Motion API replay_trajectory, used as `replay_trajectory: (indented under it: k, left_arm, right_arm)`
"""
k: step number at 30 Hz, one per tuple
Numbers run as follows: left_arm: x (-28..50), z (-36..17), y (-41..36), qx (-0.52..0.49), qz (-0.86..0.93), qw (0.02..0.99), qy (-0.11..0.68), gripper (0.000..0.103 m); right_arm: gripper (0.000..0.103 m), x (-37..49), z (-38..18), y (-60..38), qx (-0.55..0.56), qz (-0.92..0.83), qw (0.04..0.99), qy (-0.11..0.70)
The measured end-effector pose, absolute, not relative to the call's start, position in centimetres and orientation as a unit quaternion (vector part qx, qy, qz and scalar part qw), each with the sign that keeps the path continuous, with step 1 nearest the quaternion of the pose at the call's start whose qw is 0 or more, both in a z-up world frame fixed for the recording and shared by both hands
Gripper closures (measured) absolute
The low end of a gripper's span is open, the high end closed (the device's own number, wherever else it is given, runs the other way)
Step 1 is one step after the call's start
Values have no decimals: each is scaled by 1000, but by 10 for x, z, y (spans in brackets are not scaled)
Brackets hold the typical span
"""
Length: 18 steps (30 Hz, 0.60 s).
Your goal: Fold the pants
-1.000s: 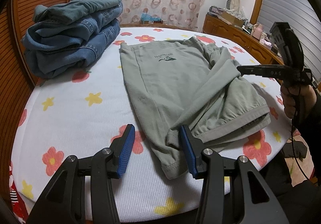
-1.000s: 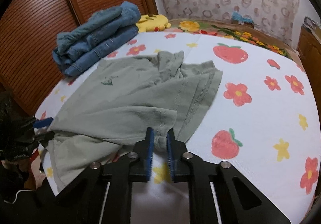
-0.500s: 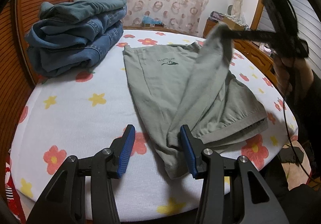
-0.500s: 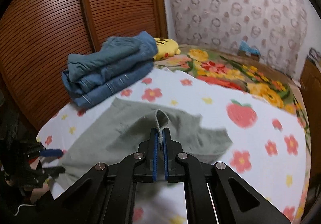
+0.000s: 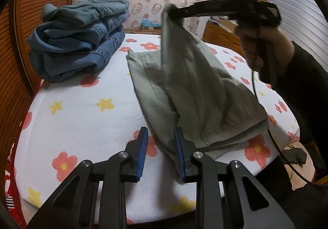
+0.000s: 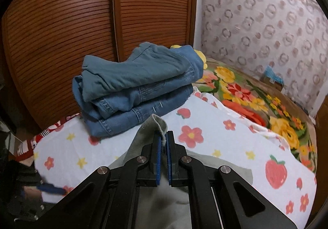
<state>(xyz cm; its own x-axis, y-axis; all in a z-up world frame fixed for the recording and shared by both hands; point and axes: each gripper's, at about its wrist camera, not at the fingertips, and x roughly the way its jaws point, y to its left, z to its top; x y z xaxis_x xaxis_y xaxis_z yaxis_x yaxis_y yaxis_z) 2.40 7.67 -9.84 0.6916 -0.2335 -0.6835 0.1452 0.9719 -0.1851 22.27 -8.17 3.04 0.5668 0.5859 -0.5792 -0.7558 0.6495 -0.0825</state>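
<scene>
Two garments' worth of space is taken up on the flower-printed white bed sheet (image 5: 78, 106): the stack of folded blue denim jeans (image 5: 80, 38) at the far left, and the grey-green cotton pants (image 5: 205, 93) lying near the front edge, hems toward the left tool. A second ago the right-hand end of the pants lay flat; since then the right tool (image 6: 163, 145) has lifted that end well clear of the bed and swung it up and leftward, so the cloth now hangs as a raised flap over the flat half, which I judge to be the fold carried partway over. Its blue pads are clenched on a bunched edge of the fabric, nearly meeting. Down at the near edge, the left tool (image 5: 161, 142) stands wide open, gripping nothing; its right finger (image 5: 180, 151) lies against the hem corner of the pants, the other over bare sheet.
</scene>
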Motion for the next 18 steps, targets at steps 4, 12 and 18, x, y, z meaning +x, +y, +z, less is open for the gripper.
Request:
replay_trajectory:
  k: [4,12,18]
  left_arm:
    - [21,-99,78,-65,-105,918,377,76]
    - [25,-94,78,-67,-99,920,374,75]
    - [45,-83,78,-64,-100,924,364,52]
  right_arm:
    - [98,234,16,-73,-176,362,871,280]
    - [75,235,7,-90,-150,348,877,295]
    - [72,224,9,-117,-131,339,883,297]
